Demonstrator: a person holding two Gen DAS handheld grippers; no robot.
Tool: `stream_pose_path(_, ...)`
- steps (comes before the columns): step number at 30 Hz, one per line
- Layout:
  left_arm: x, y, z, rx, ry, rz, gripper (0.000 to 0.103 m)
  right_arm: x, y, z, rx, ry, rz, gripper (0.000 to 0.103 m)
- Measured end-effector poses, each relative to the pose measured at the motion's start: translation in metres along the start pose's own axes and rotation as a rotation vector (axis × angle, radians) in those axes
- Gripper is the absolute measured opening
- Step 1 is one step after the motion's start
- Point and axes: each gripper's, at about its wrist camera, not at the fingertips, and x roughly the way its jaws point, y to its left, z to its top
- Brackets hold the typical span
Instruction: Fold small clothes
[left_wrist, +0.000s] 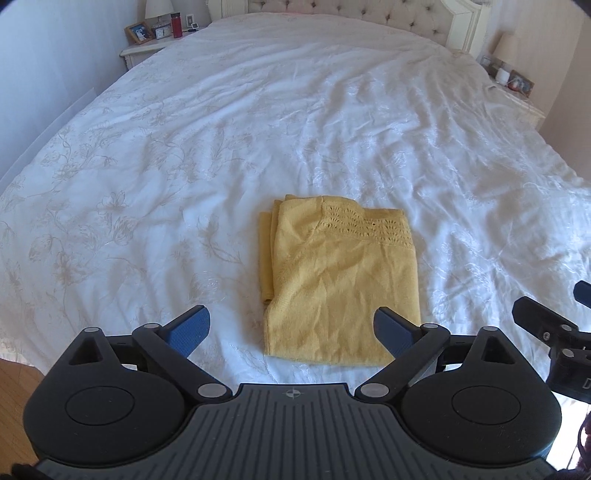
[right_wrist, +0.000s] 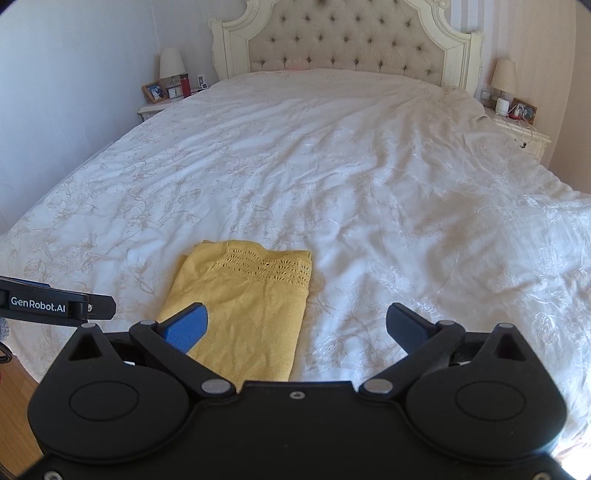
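Garment (left_wrist: 338, 280), yellow and already folded, lies near the bed's (left_wrist: 147, 177) foot edge, long axis toward the headboard. Left claw (left_wrist: 291, 326), spread empty, faces it squarely; right claw (right_wrist: 297, 326), likewise spread, sits off its right side.

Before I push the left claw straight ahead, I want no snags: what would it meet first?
Probably the folded yellow garment, lying between the open left claw fingers; depth is uncertain.
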Motion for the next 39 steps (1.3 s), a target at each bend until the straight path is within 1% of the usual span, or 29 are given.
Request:
stream_pose_path(2,-0.004,0.002,-0.005,0.008,0.002,0.001,0.096,-0.004,0.006,-0.001,-0.002,0.014,-0.04,0.102)
stream_pose_path(4,-0.007,0.003,-0.009,0.016,0.004,0.003,0.096,-0.004,0.011,-0.002,0.004,0.055,-0.082,0.102)
stream_pose_path(6,-0.011,0.005,-0.013,0.025,0.003,0.001,0.096,-0.004,0.014,-0.006,0.008,0.088,-0.105,0.102)
stream_pose_path(9,-0.017,0.006,-0.02,0.03,0.001,-0.007,0.096,-0.008,0.016,-0.012,0.024,0.118,-0.084,0.102)
stream_pose_path(13,-0.026,0.003,-0.03,0.048,-0.013,0.006,0.095,-0.015,0.014,-0.022,0.081,0.15,-0.042,0.102)
stream_pose_path(15,-0.03,0.001,-0.035,0.056,-0.019,0.006,0.095,-0.02,0.015,-0.027,0.099,0.158,-0.034,0.102)
stream_pose_path(22,-0.038,-0.003,-0.051,0.05,-0.012,-0.004,0.095,-0.031,0.018,-0.04,0.118,0.183,-0.025,0.102)
stream_pose_path(28,-0.039,-0.004,-0.061,0.033,0.028,-0.005,0.095,-0.039,0.016,-0.047,0.138,0.196,-0.042,0.102)
stream_pose_path(39,-0.034,0.003,-0.066,0.007,0.07,0.002,0.095,-0.044,0.013,-0.051,0.164,0.21,-0.046,0.102)
